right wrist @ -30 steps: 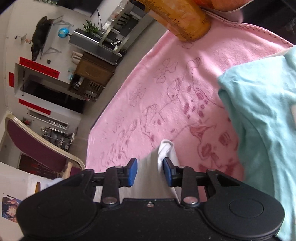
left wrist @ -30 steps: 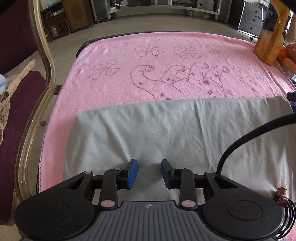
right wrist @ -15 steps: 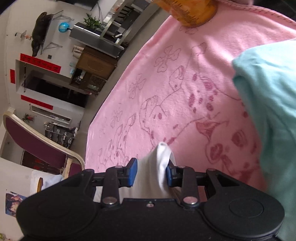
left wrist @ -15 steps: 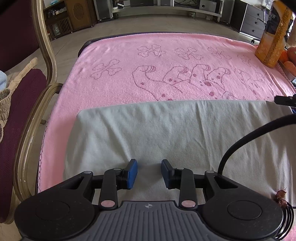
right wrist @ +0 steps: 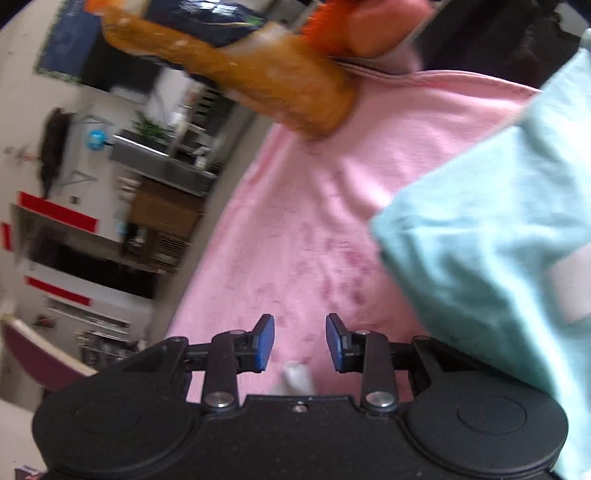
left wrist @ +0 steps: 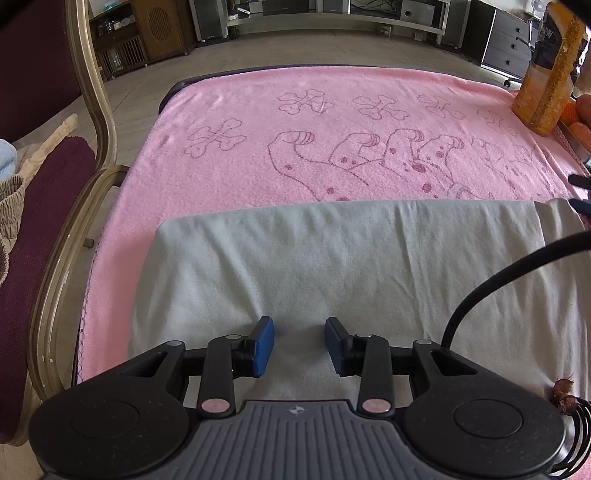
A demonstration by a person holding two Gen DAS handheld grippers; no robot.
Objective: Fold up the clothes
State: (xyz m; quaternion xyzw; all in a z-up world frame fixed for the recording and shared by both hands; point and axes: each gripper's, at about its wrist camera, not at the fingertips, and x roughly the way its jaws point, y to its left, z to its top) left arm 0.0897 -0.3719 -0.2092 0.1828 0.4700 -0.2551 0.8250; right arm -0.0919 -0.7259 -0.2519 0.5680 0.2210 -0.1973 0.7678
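Right wrist view all smeared with motion blur. Can't make out the pink towel's (right wrist: 295, 206) print, or what the orange package (right wrist: 266, 70) is. Only a scrap of white cloth (right wrist: 297, 378) peeking out, rest hidden behind the right gripper (right wrist: 300, 341). Teal garment (right wrist: 491, 236) chopped off at the right edge.

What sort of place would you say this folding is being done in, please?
Probably a home living room: a pink towel covers the table, an upholstered chair stands beside it, and cabinets line the far wall.

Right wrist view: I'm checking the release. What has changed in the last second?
The right gripper has let go of the white cloth corner, which now lies low behind its open pads. The left gripper widened slightly over the grey garment, which stayed flat.
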